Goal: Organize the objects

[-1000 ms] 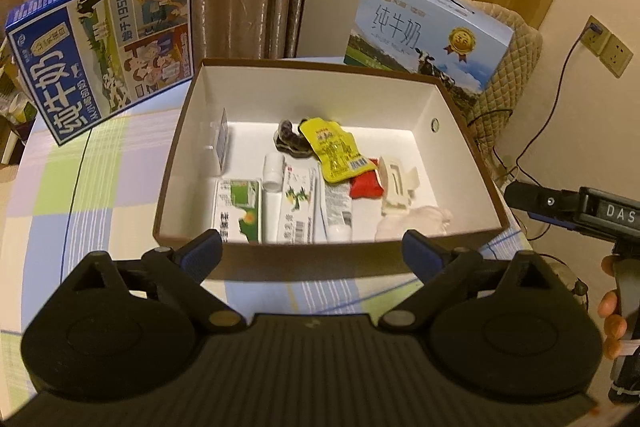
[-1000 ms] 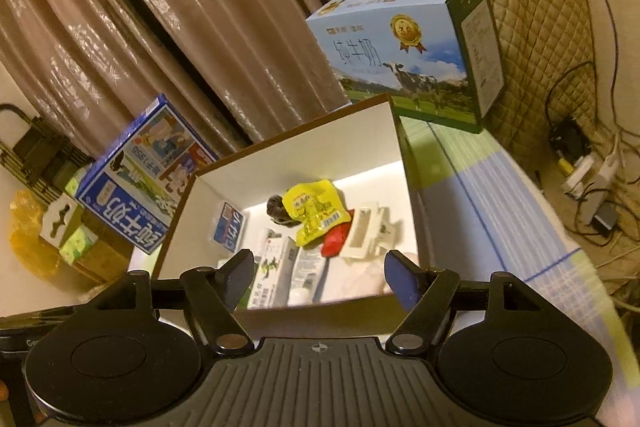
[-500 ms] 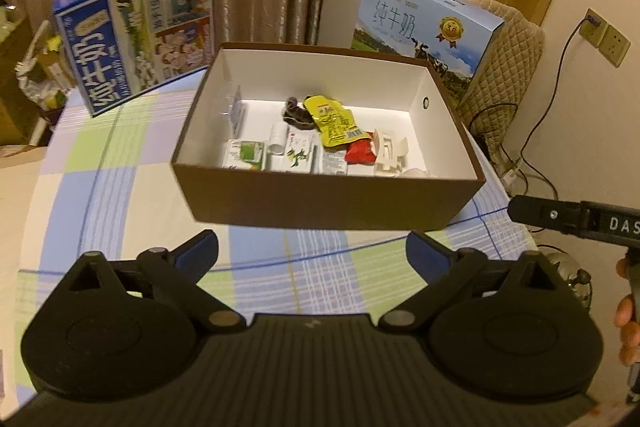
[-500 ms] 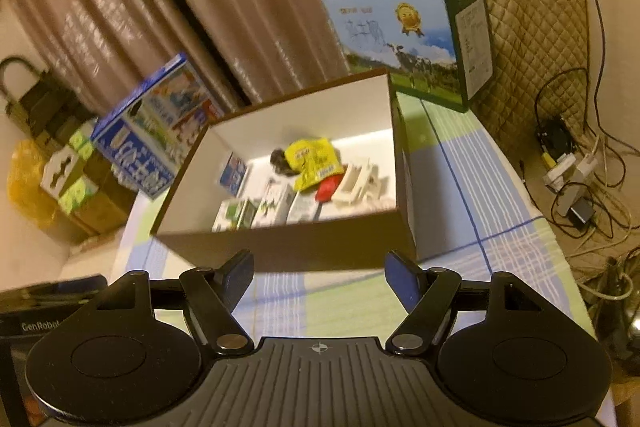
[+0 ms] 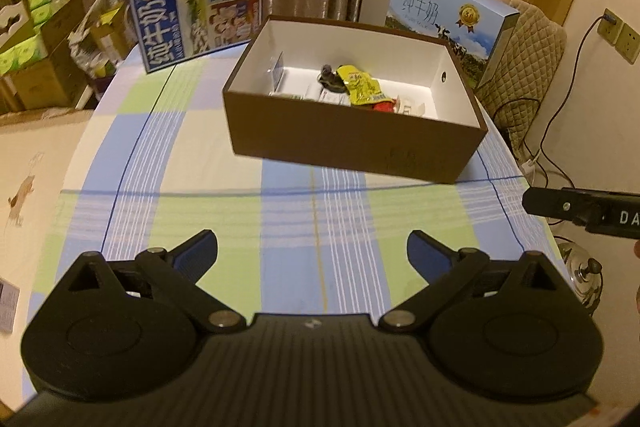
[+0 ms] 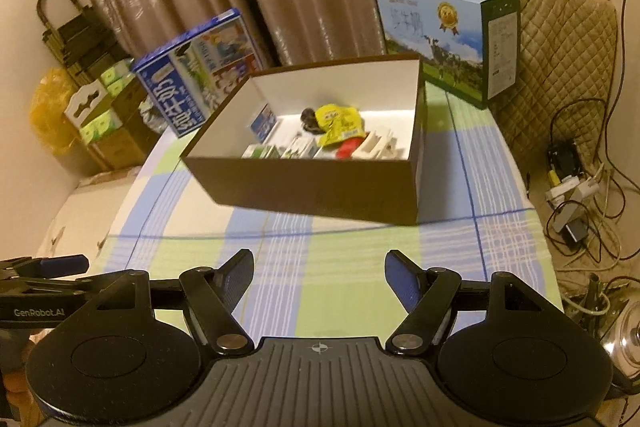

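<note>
Brown box (image 5: pixel 352 131) sits mid-counter (image 5: pixel 200 211), small items piled inside: yellow packet (image 5: pixel 360 89), red one, cartons. Left claw (image 5: pixel 312 255) spread wide, empty, well short of the box; its jaws have just been opening. Right claw (image 6: pixel 319 279) also spread, nothing between the pads, same side of the box. Risk: counter near the box looks bare, so a further reach in could clip the near wall and shove or tip the box, spilling the contents.

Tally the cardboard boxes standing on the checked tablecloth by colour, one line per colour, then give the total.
Brown open box: 1
Dark blue milk carton box: 1
Light blue milk carton box: 1
Total: 3
</note>
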A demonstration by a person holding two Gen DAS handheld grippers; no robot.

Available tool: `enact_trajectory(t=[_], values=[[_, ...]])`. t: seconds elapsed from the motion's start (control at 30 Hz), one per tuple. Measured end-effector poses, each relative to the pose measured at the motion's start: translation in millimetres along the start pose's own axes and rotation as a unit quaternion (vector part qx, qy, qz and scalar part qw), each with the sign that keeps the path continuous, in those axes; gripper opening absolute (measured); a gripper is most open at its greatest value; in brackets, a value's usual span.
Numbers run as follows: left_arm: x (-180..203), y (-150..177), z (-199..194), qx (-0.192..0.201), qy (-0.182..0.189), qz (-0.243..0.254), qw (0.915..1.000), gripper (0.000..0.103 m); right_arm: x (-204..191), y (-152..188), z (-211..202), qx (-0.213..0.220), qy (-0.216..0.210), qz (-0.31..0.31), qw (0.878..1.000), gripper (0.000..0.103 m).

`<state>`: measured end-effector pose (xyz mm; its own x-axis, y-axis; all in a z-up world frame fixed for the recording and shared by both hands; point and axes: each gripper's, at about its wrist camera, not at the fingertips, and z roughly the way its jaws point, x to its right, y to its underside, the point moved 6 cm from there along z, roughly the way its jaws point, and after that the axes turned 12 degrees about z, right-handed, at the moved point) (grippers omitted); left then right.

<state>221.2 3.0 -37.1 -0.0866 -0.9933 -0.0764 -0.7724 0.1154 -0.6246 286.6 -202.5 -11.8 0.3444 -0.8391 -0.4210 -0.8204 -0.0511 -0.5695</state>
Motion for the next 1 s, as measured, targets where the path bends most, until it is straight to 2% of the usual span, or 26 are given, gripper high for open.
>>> enact_trajectory(t=[0.3, 0.67, 1.0], values=[[-3, 30, -23, -0.017, 0.005, 0.003, 0.9998, 0.100, -10, 39, -19, -0.011, 0.030, -0.010, 0.999, 0.070], [-22, 63, -41, -0.028, 0.007, 0.028, 0.9992, 0.100, -47, 92, -31, -0.026, 0.049, -0.002, 0.998, 0.070], [-34, 81, -53, -0.024, 0.029, 0.040, 0.9985, 0.100, -62, 118, -38, -0.020, 0.066, 0.019, 0.997, 0.070]])
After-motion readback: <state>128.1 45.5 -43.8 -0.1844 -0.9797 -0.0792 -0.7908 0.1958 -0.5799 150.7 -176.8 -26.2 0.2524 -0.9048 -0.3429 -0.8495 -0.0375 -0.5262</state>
